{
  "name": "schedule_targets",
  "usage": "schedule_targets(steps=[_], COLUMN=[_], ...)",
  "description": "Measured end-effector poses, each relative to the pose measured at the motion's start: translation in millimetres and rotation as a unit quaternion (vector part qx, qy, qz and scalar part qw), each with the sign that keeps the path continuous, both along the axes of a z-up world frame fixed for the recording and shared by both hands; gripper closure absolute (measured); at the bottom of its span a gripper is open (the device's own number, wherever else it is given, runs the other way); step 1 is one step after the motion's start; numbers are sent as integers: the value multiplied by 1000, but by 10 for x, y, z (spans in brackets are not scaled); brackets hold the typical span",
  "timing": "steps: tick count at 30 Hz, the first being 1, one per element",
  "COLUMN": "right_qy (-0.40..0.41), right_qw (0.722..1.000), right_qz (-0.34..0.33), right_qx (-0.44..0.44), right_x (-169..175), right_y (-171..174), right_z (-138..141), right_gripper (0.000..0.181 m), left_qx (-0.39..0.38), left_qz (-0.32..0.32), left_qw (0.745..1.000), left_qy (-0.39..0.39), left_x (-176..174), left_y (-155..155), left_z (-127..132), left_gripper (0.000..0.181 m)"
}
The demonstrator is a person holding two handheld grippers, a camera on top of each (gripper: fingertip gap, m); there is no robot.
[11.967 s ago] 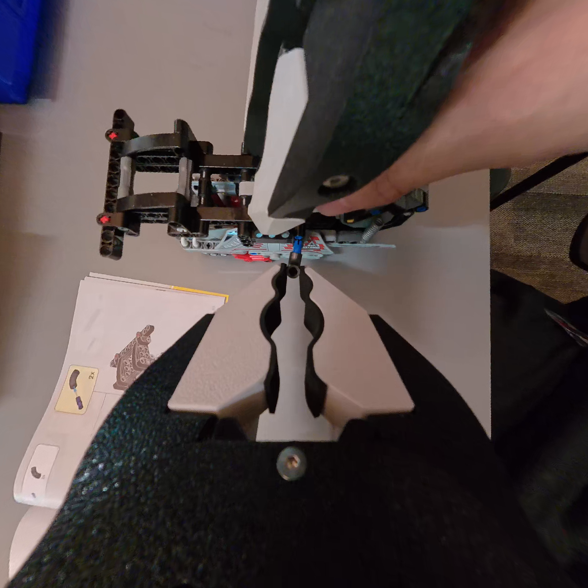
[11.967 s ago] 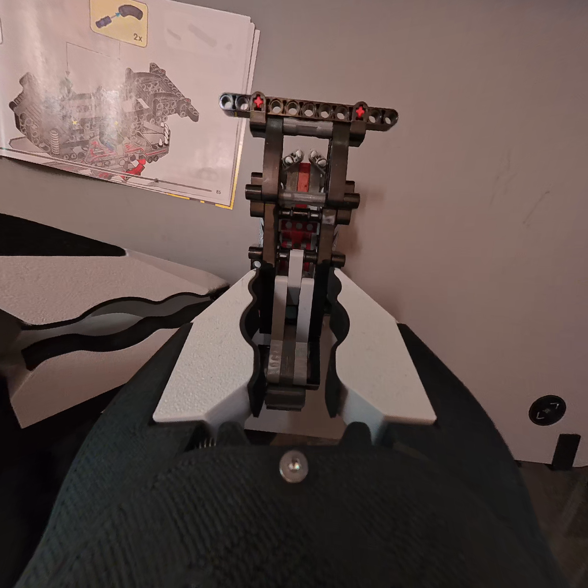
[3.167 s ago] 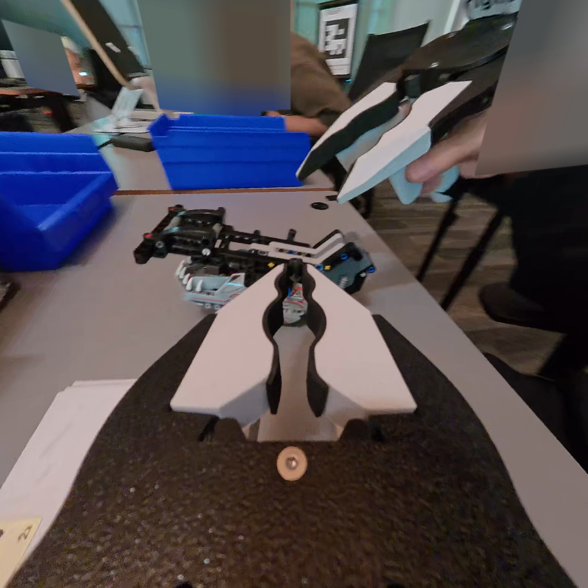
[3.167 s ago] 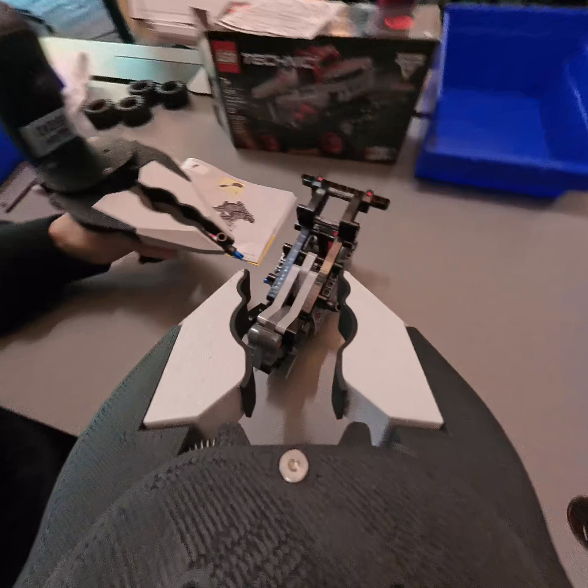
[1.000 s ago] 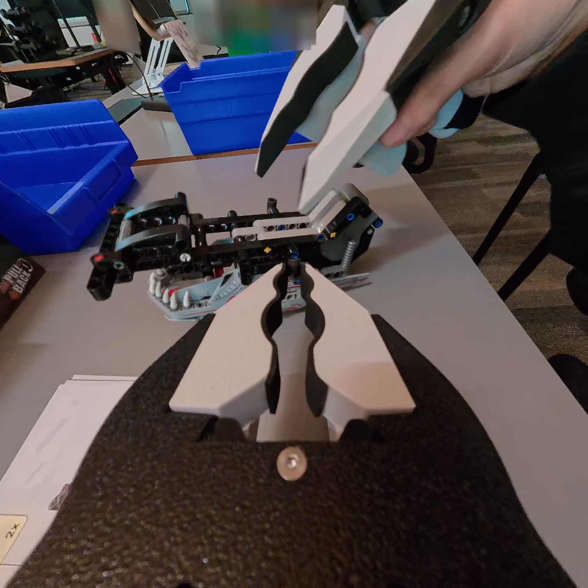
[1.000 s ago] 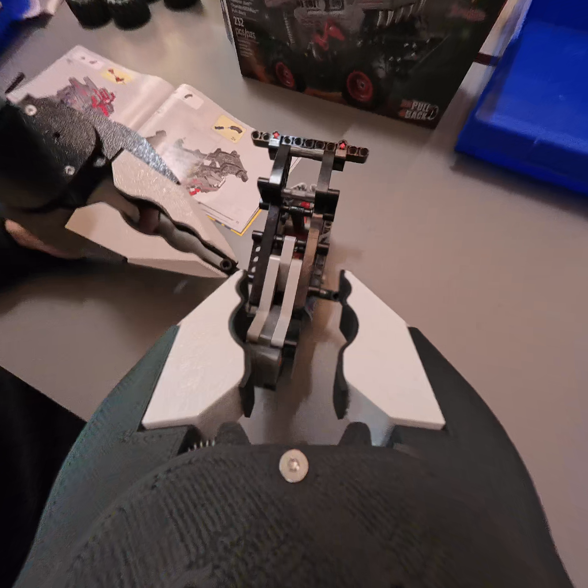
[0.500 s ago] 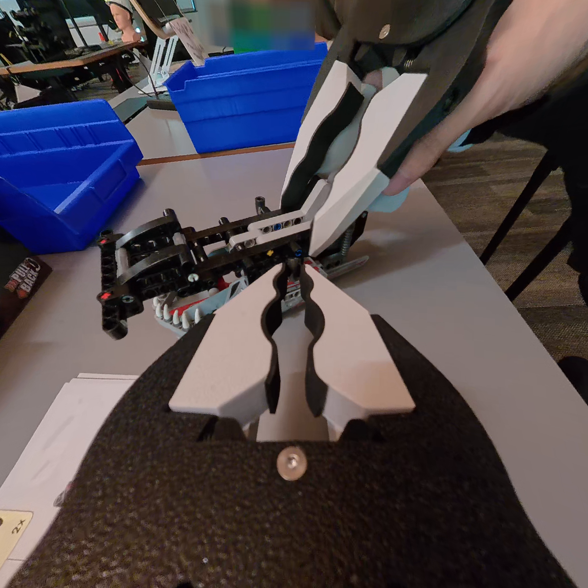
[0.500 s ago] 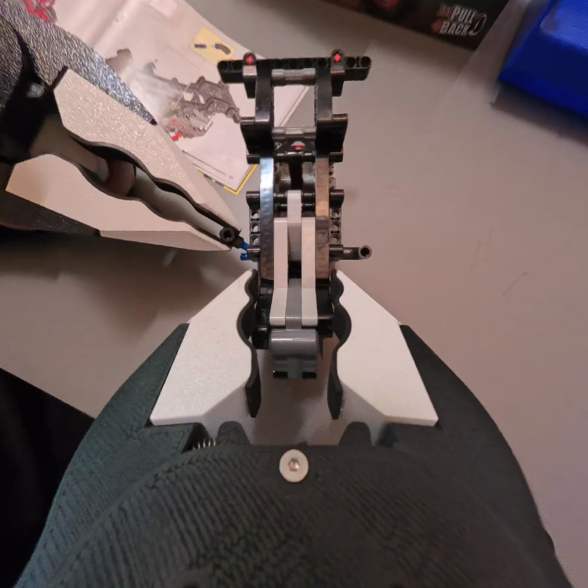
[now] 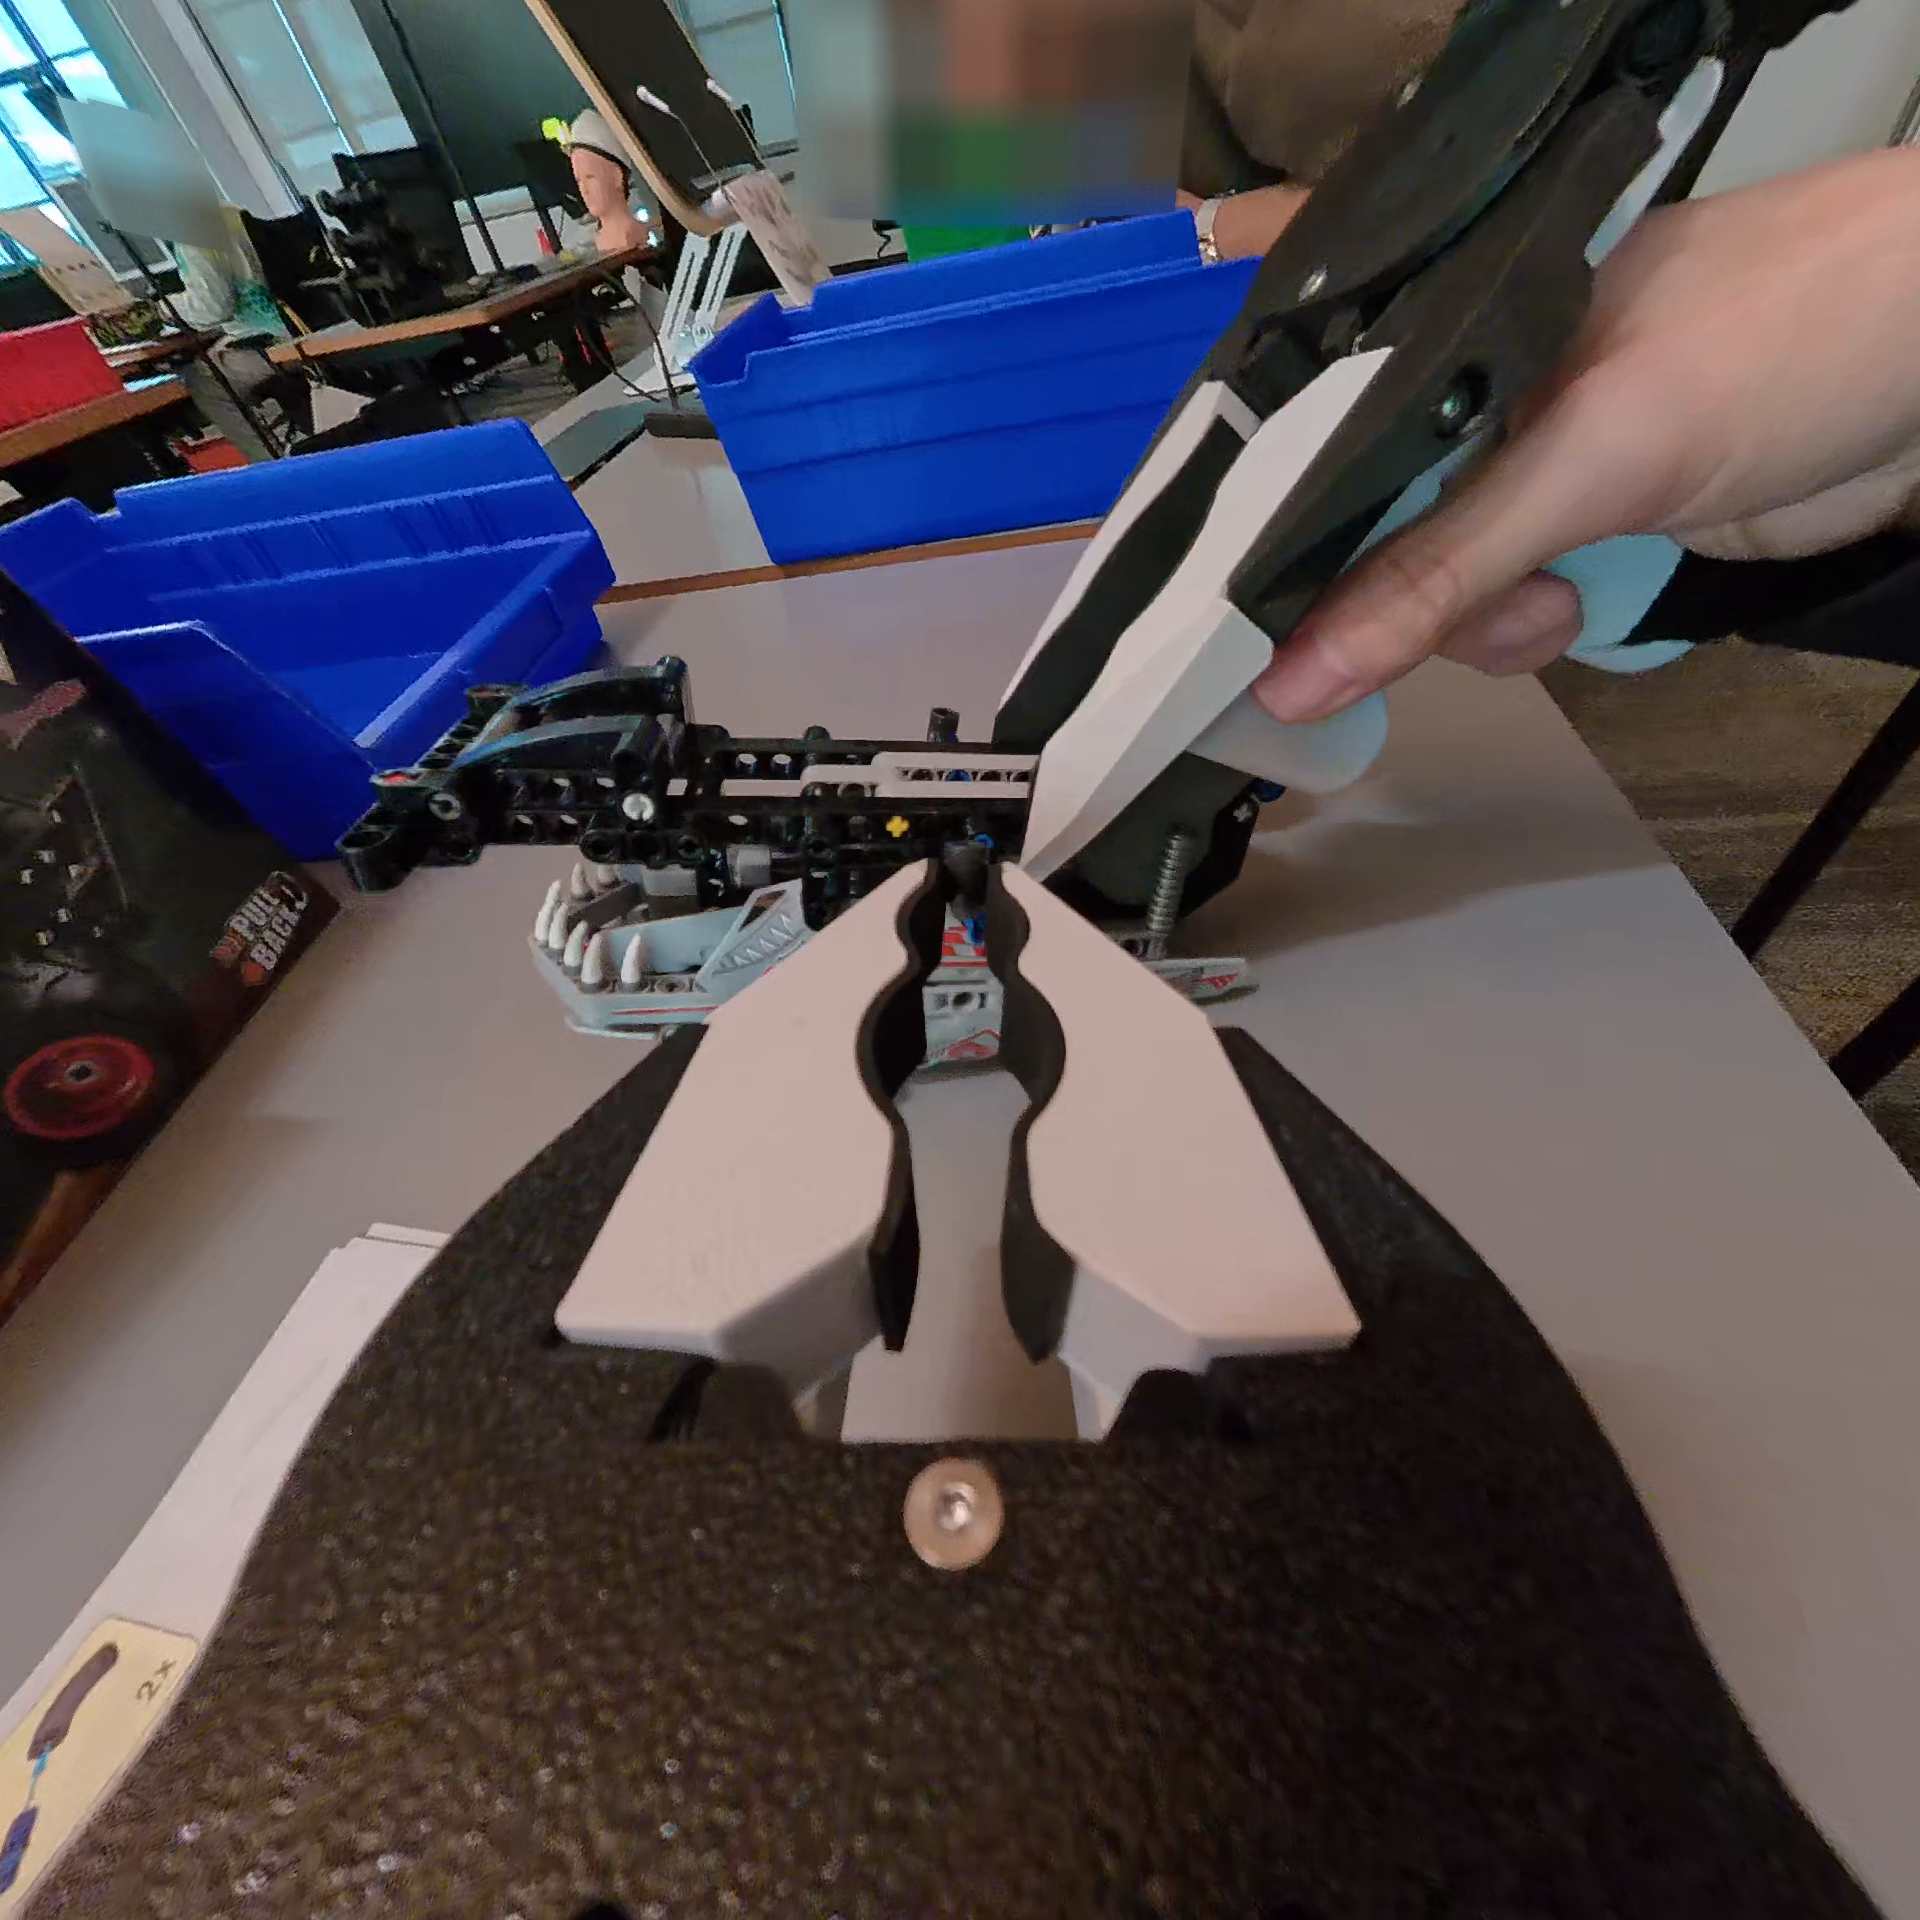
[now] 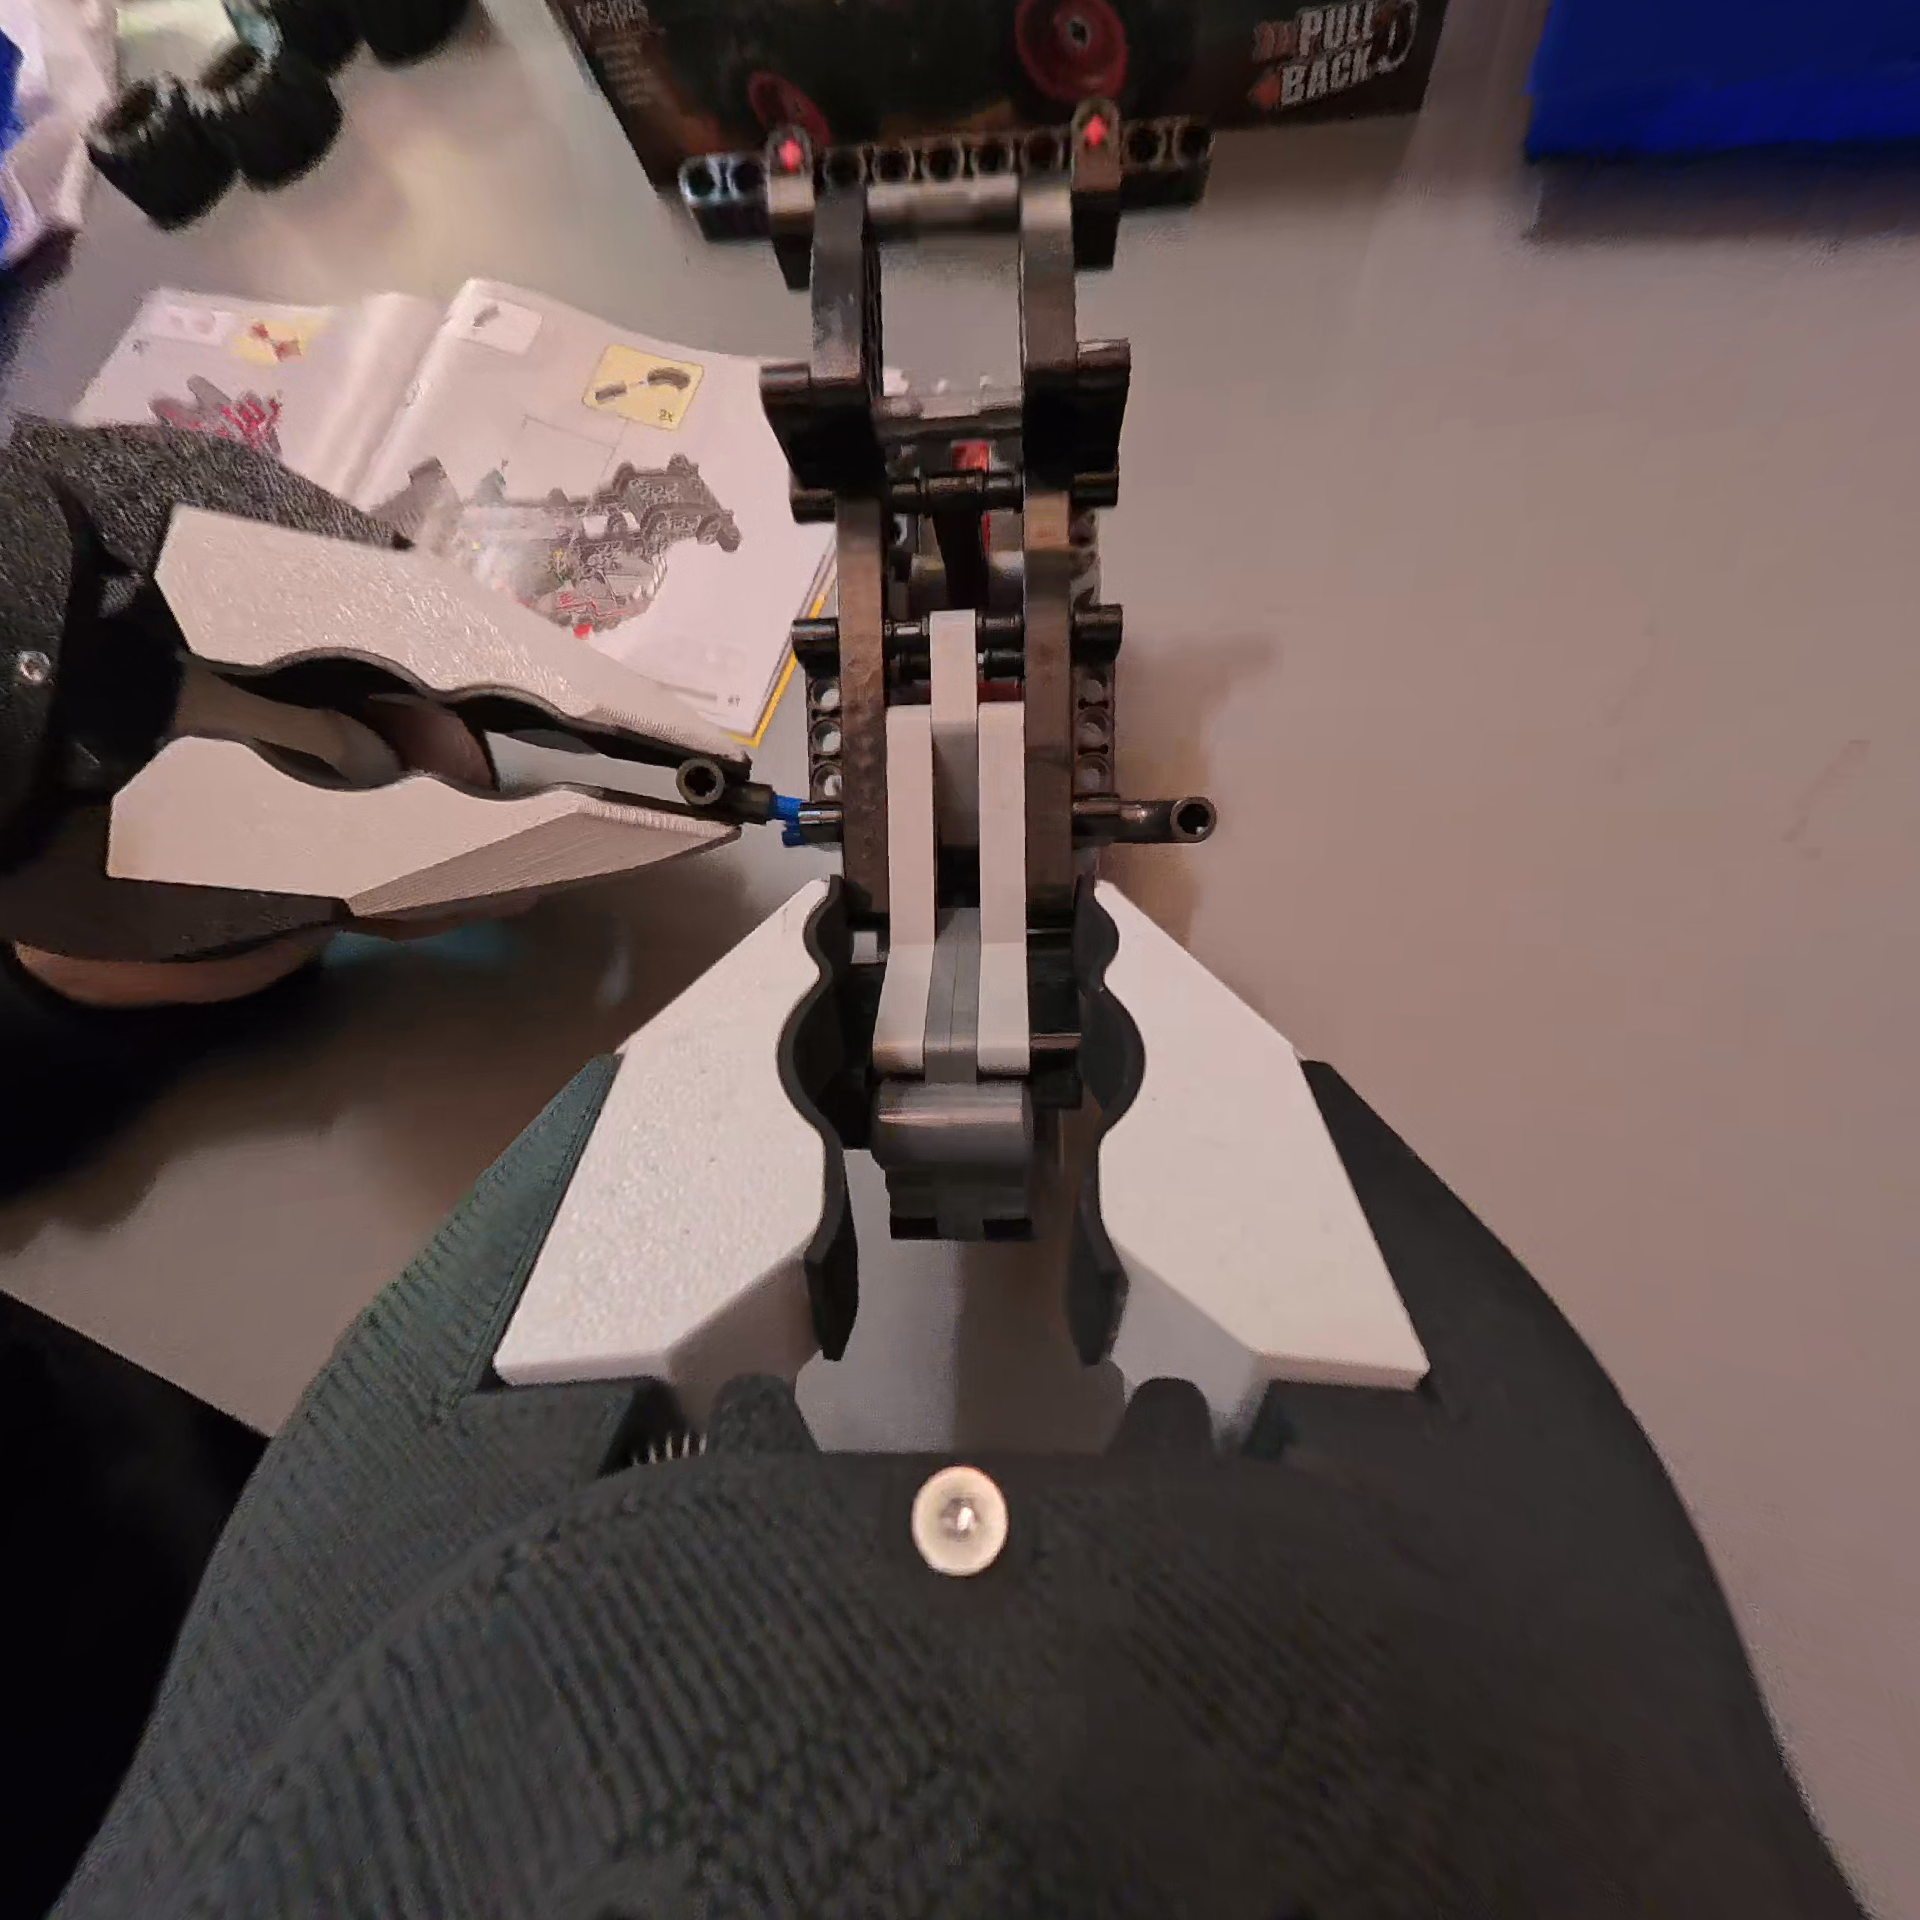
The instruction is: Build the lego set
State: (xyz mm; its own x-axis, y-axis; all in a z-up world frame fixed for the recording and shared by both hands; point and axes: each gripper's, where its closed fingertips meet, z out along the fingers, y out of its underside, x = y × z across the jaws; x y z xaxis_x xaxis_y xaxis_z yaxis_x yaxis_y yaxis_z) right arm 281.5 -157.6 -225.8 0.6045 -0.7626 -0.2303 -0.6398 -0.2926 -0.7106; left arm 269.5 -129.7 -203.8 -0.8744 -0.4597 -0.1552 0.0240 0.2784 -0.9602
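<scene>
The black and grey lego model (image 9: 727, 800) has a toothed grey jaw underneath and lies lengthwise on the grey table (image 9: 1455, 1039). My right gripper (image 10: 956, 904) is shut on its rear end; it also shows in the left wrist view (image 9: 1122, 665). My left gripper (image 9: 961, 883) is shut on a small black connector with a blue pin (image 9: 961, 860). In the right wrist view the left gripper (image 10: 727, 800) holds the blue pin (image 10: 781, 808) against a hole in the model's left beam (image 10: 862, 665). A matching black connector (image 10: 1164, 819) sticks out of the model's right side.
The open instruction booklet (image 10: 468, 468) lies left of the model. The set's box (image 10: 997, 52) stands beyond it, with black tyres (image 10: 208, 114) at the far left. Blue bins (image 9: 312, 603) (image 9: 966, 384) stand at the table's back.
My right gripper closed on the model's rear end and levelled it. My left gripper brought the connector's blue pin up to the model's left side.
</scene>
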Motion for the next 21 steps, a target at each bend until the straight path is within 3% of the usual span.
schedule_targets(steps=[7, 21], right_qy=[6, -3], right_qw=[999, 999], right_qz=[-19, -19], right_qx=[43, 37], right_x=[35, 52], right_y=[-21, -12], right_z=[17, 11], right_gripper=[138, 138], left_qx=[18, 34], left_qz=[-4, 1], left_qw=[999, 996], left_qy=[-39, -78], left_x=[12, 35], left_y=[-38, -42], left_z=[-6, -11], left_gripper=[176, 176])
